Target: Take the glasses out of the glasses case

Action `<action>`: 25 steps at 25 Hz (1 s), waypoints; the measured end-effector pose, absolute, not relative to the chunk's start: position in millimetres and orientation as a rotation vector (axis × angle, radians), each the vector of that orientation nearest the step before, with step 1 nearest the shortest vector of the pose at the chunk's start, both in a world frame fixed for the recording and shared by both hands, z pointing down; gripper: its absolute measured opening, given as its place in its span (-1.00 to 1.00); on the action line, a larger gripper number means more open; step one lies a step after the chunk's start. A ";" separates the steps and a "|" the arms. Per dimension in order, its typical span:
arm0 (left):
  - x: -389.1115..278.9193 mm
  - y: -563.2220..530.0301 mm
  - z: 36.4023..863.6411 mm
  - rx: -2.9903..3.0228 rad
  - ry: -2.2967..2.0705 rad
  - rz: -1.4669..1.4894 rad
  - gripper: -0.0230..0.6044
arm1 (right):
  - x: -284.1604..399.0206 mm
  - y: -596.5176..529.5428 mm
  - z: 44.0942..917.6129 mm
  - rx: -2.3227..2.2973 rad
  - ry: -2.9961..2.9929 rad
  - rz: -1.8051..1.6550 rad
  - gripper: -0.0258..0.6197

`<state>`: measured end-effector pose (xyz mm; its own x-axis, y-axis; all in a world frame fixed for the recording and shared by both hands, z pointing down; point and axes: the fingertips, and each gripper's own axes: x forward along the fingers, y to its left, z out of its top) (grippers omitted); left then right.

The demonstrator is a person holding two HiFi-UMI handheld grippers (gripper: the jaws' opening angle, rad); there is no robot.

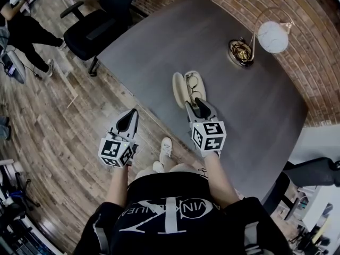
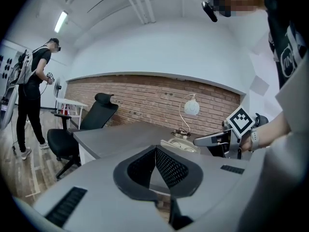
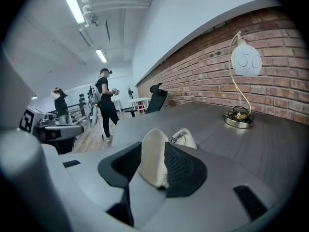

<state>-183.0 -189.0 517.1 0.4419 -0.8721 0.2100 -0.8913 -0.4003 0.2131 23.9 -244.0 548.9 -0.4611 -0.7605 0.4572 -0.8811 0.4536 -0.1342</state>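
A cream glasses case (image 1: pixel 181 87) lies open on the dark grey table (image 1: pixel 249 105), and the thin-framed glasses (image 1: pixel 195 87) rest in its right half. My right gripper (image 1: pixel 197 104) is at the case's near end, jaws open. In the right gripper view the case (image 3: pixel 153 168) shows between the pads, with the glasses (image 3: pixel 179 138) just behind; I cannot tell whether a pad touches it. My left gripper (image 1: pixel 129 117) hangs over the wood floor left of the table edge. Its fingertips meet in the left gripper view, with nothing in them.
A lamp (image 1: pixel 271 36) with a white globe stands on a round brass base (image 1: pixel 240 52) at the table's far side, by the brick wall. A black office chair (image 1: pixel 95 28) is off the table's left corner. A person (image 1: pixel 21 31) stands at the far left.
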 end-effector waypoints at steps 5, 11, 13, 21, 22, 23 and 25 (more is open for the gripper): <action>-175.0 -210.0 521.2 2.408 -1.498 0.114 -0.87 | 23.6 -266.9 567.3 1.399 -2.228 0.433 -0.48; -175.5 -228.7 527.6 2.391 -1.502 0.147 -0.87 | 24.3 -285.9 586.1 1.345 -2.157 0.398 -0.48; -174.9 -235.1 527.4 2.389 -1.504 0.156 -0.87 | 23.2 -287.8 589.5 1.318 -2.131 0.387 -0.48; -164.6 -253.4 531.3 2.367 -1.496 0.152 -0.87 | 34.3 -289.3 605.6 1.249 -2.067 0.387 -0.54; -162.5 -254.8 532.7 2.366 -1.494 0.152 -0.87 | 35.2 -290.7 606.8 1.250 -2.068 0.392 -0.55; -160.1 -256.1 534.5 2.366 -1.490 0.153 -0.87 | 36.2 -292.2 608.2 1.251 -2.067 0.398 -0.57; -154.3 -258.5 538.0 2.367 -1.475 0.160 -0.87 | 38.3 -294.7 610.8 1.250 -2.066 0.408 -0.60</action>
